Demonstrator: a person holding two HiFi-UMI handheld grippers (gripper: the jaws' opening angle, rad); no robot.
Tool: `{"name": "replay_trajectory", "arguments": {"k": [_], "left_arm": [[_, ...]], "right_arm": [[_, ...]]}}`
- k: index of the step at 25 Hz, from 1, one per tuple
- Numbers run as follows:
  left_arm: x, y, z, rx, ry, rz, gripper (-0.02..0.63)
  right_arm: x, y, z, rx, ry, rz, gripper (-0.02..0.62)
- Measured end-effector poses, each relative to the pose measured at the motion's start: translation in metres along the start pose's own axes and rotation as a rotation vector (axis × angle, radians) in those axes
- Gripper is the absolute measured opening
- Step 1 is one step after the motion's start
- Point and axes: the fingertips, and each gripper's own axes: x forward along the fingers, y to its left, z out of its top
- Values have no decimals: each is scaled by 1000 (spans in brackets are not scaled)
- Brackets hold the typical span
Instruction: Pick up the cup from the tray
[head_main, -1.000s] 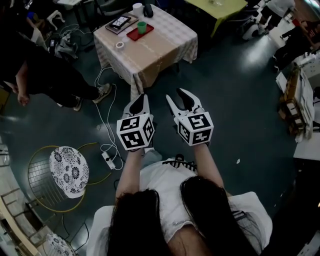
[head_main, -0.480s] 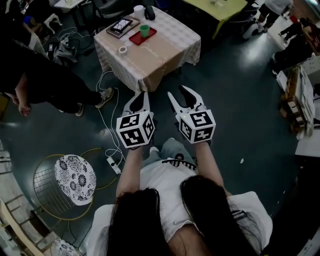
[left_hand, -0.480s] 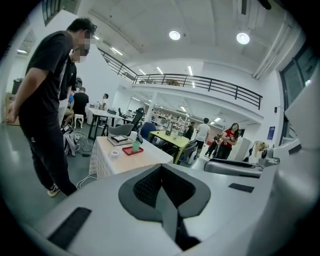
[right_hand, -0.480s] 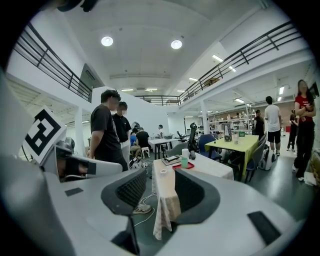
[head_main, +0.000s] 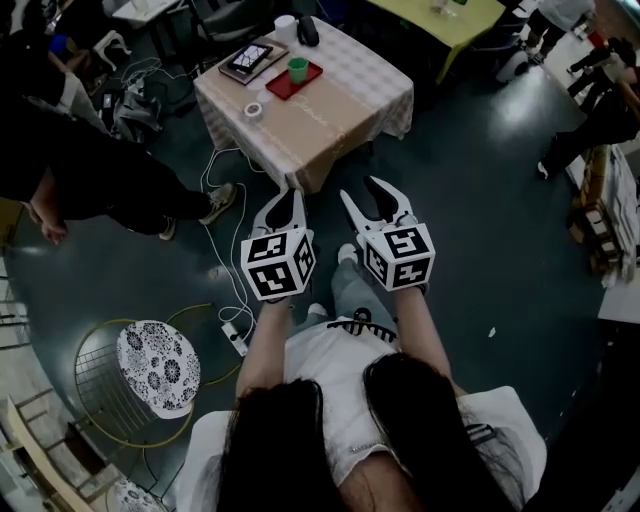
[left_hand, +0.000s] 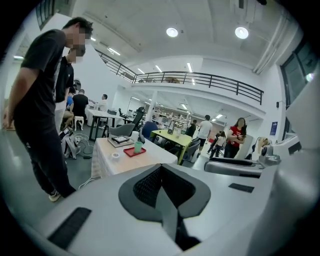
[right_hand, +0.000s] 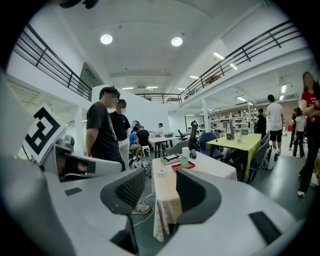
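Observation:
A green cup (head_main: 298, 68) stands on a red tray (head_main: 285, 86) at the far side of a cloth-covered table (head_main: 330, 110), well ahead of both grippers. My left gripper (head_main: 284, 203) is held out over the floor short of the table, jaws shut and empty. My right gripper (head_main: 370, 198) is beside it, open; its jaws have just been opening with nothing between them. From the left gripper (left_hand: 161, 172) the cup (left_hand: 138, 146) and tray (left_hand: 131, 152) look small and far. Past the right gripper (right_hand: 155, 189) the cup (right_hand: 184, 161) is seen on the tray (right_hand: 176, 167).
On the table also lie a tape roll (head_main: 254, 110), a tablet on a book (head_main: 250, 58) and a white cup (head_main: 285, 25). A person in black (head_main: 90, 170) stands left of the table. A cable and power strip (head_main: 233, 338) and a wire stool (head_main: 160, 365) are on the floor at left.
The table with tray and cup has come closer and lower in the head view as both grippers moved forward together. The right jaws stand slightly wider.

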Motion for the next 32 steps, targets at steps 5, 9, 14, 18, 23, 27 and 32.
{"name": "replay_trajectory", "arguments": {"k": [5,9,14,18,23,27,32], "left_arm": [[28,13,5,-69,10,31,5],[57,21,9,-88,26,56,5],[94,18,29,-91,25,69,5],[123,11,40,-90,32,82,5],[156,7,51,-99,34,109,5],[176,3,61,-110,26,137,5],[191,3,63,-121,29,172,5]], "right_arm": [[25,-23,6,-1,11,3,183],[53,-44,6,1,43,20,192],[83,-70,22,-5,46,55,199],[103,-93,29,-8,60,80,199],[126,-120,35,-14,78,111,199],[141,-138,42,-27,88,140,201],[155,-152,45,-28,98,175,202]]}}
